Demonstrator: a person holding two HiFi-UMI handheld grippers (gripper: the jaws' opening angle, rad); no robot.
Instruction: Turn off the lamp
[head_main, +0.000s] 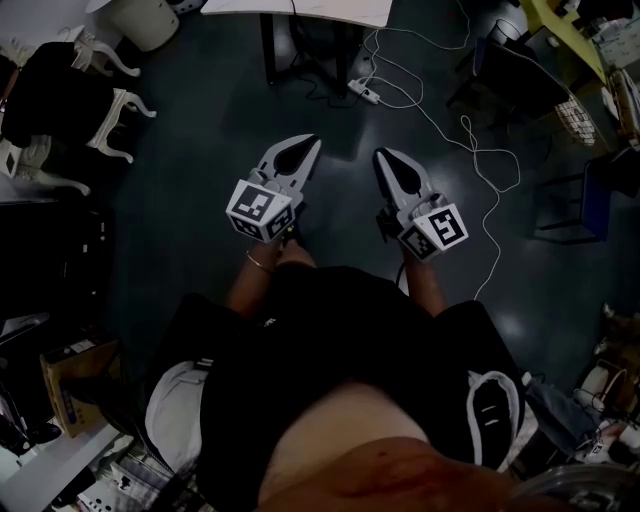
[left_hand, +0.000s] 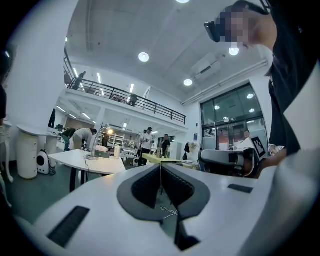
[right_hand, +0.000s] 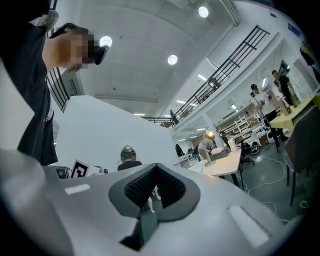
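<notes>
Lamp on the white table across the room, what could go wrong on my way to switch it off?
The white cable loops across the floor ahead: you could trip or snag it. The lamp is far off, on a table with people nearby, so a bump is possible.

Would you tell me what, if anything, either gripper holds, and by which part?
Nothing is held: the left gripper and right gripper are both shut, empty.

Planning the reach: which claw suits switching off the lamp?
Left claw, marginally: both are shut, far from the lamp, but the table lies more squarely ahead of it than the right claw.
</notes>
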